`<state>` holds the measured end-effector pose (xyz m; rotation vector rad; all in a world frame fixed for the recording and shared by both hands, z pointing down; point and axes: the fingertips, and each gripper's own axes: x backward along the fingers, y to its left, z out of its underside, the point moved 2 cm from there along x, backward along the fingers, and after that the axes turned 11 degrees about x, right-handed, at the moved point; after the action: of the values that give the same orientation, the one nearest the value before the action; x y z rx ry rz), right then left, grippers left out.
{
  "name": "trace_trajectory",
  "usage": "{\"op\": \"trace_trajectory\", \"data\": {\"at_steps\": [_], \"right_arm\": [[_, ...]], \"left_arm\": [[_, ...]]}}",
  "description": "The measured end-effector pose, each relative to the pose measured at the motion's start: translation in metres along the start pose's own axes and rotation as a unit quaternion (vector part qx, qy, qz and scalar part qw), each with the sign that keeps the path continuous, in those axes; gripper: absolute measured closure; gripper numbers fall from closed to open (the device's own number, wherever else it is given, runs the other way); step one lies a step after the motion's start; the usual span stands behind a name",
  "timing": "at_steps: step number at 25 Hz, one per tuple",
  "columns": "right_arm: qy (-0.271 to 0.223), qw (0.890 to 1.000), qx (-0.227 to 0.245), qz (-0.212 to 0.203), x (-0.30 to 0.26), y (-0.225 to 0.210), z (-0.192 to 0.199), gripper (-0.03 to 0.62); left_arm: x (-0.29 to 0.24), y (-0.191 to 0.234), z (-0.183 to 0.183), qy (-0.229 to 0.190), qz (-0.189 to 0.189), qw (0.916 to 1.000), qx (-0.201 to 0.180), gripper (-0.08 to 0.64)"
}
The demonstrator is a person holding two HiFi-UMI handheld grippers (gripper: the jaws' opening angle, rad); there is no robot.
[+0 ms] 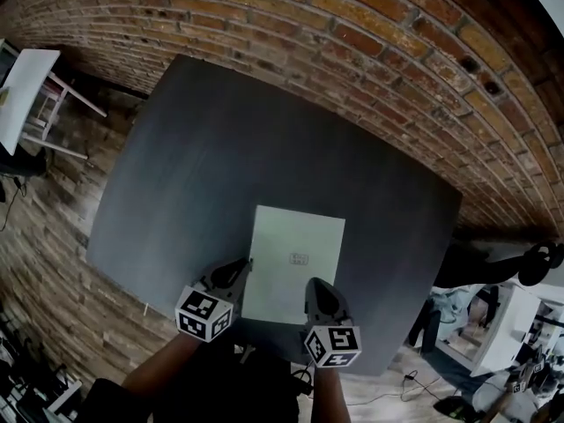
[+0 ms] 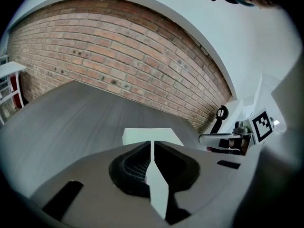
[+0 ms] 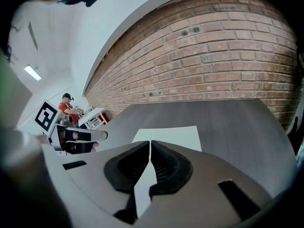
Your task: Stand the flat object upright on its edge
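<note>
- My left gripper [image 2: 152,142] has its jaws clenched together, with nothing caught between the pads.
- My right gripper [image 3: 149,142] is clenched the same way, tips meeting on nothing.
- The flat object [image 1: 295,258], a white sheet-like panel, lies face down on the dark grey table [image 1: 203,139], not on its edge.
- It stretches away just ahead of both sets of fingers. In each gripper view its white surface shows through the slit behind the closed tips.
- In the head view my left fingertips sit at the panel's left side near its nearest corner. My right fingertips are over its near edge, toward the right corner.
- I cannot tell whether either tip touches the panel.
- Beyond the fingers, past the table's far edge, runs a brick wall [image 1: 352,25].
</note>
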<state>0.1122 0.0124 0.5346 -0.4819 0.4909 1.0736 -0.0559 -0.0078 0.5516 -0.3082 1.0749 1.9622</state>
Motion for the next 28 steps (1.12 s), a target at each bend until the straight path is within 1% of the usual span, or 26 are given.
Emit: {"op": "trace_trajectory", "data": {"at_steps": [4, 10, 13, 15, 18, 20, 25, 28], "right_arm": [[0.006, 1.000, 0.004, -0.011, -0.008, -0.017, 0.005, 0.557], [0.026, 1.000, 0.001, -0.013, -0.017, -0.043, 0.021, 0.526], [0.036, 0.999, -0.003, -0.016, -0.021, -0.054, 0.029, 0.511], [0.041, 0.999, -0.003, -0.019, -0.026, -0.058, 0.032, 0.501], [0.047, 0.999, 0.001, -0.025, -0.033, -0.063, 0.034, 0.476], [0.049, 0.998, 0.001, -0.028, -0.037, -0.064, 0.036, 0.455], [0.069, 0.997, -0.003, -0.034, -0.047, -0.066, 0.043, 0.379], [0.080, 0.996, -0.013, -0.037, -0.052, -0.071, 0.047, 0.349]], "left_arm": [[-0.014, 0.005, 0.004, 0.007, -0.007, 0.9998, 0.015, 0.528], [-0.034, 0.020, 0.013, 0.021, -0.016, 0.9991, 0.033, 0.528], [-0.043, 0.027, 0.018, 0.029, -0.015, 0.9983, 0.048, 0.526], [-0.047, 0.032, 0.017, 0.034, -0.013, 0.9981, 0.050, 0.522], [-0.054, 0.036, 0.017, 0.043, -0.006, 0.9980, 0.046, 0.459], [-0.057, 0.038, 0.019, 0.052, -0.003, 0.9976, 0.046, 0.434], [-0.066, 0.046, 0.034, 0.091, -0.003, 0.9942, 0.056, 0.340], [-0.071, 0.049, 0.039, 0.106, 0.000, 0.9921, 0.067, 0.321]]}}
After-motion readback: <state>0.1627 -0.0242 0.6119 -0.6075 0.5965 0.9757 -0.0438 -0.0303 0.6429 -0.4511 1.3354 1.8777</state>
